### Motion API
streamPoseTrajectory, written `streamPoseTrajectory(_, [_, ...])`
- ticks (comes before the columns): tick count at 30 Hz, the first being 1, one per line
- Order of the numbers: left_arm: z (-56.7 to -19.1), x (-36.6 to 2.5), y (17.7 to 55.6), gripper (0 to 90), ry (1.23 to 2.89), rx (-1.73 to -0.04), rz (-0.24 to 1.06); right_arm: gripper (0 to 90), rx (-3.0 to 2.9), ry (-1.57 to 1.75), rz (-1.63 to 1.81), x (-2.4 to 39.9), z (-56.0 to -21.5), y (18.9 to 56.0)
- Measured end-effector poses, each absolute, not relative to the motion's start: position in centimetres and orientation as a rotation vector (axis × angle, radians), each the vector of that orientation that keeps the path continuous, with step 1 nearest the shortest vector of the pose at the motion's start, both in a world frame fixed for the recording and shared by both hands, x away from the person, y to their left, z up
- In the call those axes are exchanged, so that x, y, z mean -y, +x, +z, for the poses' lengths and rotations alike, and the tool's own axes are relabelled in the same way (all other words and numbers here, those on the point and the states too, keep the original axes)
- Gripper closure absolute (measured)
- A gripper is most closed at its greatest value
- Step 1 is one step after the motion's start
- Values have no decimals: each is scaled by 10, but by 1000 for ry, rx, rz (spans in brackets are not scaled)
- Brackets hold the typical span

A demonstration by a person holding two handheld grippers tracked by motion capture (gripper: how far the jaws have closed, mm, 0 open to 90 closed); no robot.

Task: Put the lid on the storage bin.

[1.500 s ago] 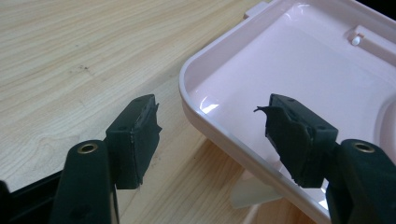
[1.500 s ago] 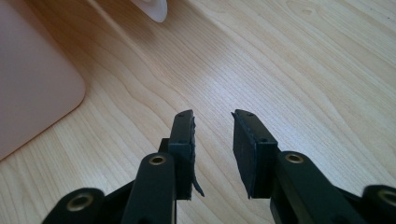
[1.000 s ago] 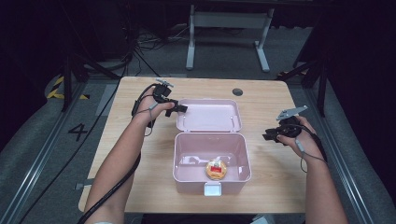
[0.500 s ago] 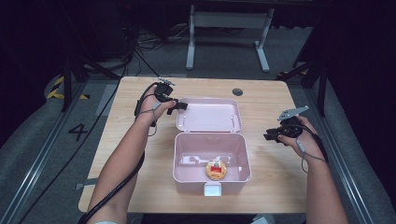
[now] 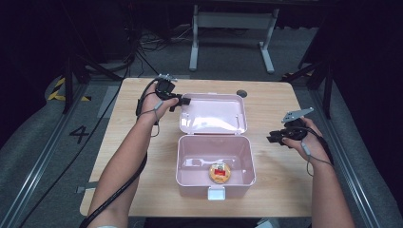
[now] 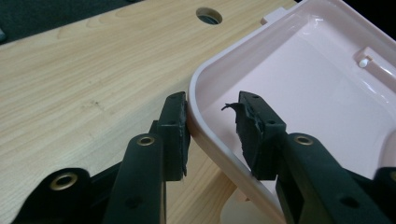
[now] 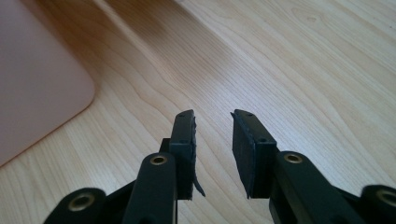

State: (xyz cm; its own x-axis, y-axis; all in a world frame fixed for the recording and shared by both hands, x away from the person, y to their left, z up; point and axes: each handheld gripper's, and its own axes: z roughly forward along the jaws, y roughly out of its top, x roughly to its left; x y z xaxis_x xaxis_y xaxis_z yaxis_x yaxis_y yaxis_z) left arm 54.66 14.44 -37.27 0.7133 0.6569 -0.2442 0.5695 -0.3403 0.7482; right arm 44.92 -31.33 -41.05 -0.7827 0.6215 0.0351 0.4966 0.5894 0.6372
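A pink box (image 5: 190, 161) stands open on the wooden table (image 5: 128, 142), its lid (image 5: 214, 114) laid back flat behind it. A round orange food item with a red label (image 5: 219, 172) lies inside. My left gripper (image 5: 184, 100) is at the lid's far left corner. In the left gripper view the jaws of my left gripper (image 6: 212, 126) have just been closing astride the lid's rim (image 6: 198, 100). One pad touches the rim's outside and a small gap shows at the inner pad. To the right of the box my right gripper (image 5: 272, 137) hovers open and empty, as the right gripper view also shows (image 7: 212, 140).
A white latch (image 5: 215, 193) sits on the box's front. A round cable hole (image 5: 242, 93) is in the table behind the lid. Bare wood lies to the left and right of the box. The box's pink side (image 7: 37, 93) lies to the left of the right gripper.
The left hand has shifted slightly at the lid's far left corner. Box, lid and right hand stay as they were.
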Motion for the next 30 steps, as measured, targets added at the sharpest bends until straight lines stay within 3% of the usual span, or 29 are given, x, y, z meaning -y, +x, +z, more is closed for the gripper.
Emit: streamPoseTrajectory(30, [-311,-149,510,749,1930,-819,329,707,-2617,849,1012,304,-390,437])
